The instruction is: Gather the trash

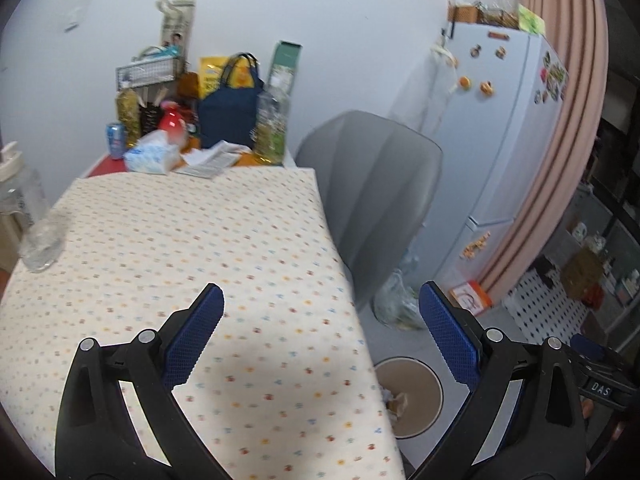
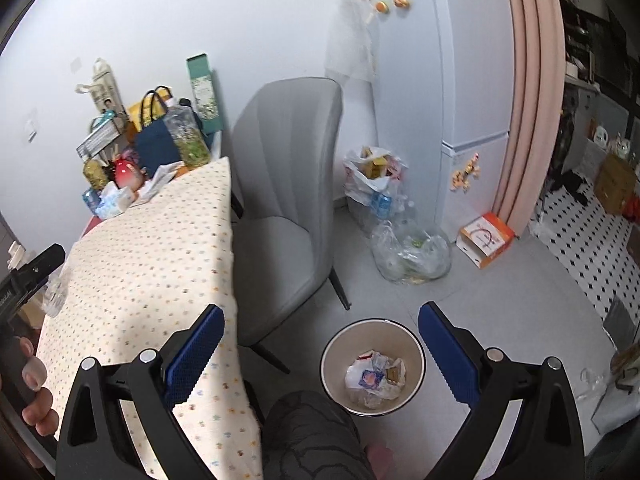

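The left gripper hovered wide and empty over the table's near right edge; the right gripper, equally wide, hung above the bin.

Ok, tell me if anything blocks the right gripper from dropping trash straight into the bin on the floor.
Nothing visible does. The right gripper is open and empty above the bin, whose mouth is uncovered with wrappers inside. The grey chair and table sit off to the left, clear of the path.
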The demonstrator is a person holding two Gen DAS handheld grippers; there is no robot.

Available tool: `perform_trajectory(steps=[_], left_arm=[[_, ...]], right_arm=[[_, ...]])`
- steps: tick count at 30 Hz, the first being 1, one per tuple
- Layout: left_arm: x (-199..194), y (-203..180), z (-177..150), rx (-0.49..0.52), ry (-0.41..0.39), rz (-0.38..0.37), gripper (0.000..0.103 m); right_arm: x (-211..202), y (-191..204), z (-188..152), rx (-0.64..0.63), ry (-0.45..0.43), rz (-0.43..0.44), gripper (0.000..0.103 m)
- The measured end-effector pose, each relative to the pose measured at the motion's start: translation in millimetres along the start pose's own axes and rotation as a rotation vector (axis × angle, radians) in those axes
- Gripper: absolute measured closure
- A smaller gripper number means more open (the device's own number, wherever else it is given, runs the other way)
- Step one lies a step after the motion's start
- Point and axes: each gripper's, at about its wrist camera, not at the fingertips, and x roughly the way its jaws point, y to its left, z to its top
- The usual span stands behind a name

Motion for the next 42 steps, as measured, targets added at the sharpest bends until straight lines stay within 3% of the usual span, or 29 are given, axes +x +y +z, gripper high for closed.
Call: perform_trajectory(steps=[9,23,42], left_arm=[[-59.3,27.9,-0.5,-0.004,-0.055,0.0,0.006],[-138.1,58.5,-21.6,-0.017,-0.109,0.081,0.006],[-162.1,72.6,-39.4,-0.033,-0.131,0.123,0.006]], right_arm=[[-35.5,36.7,-2.1,-0.072,-0.043,0.049,0.008],[-78.9,85.7,-22.9,-0.19,-0.078,0.147,0.008],[-86.4,101.4,-34.0,-0.227,-0.098,0.194,0.008]])
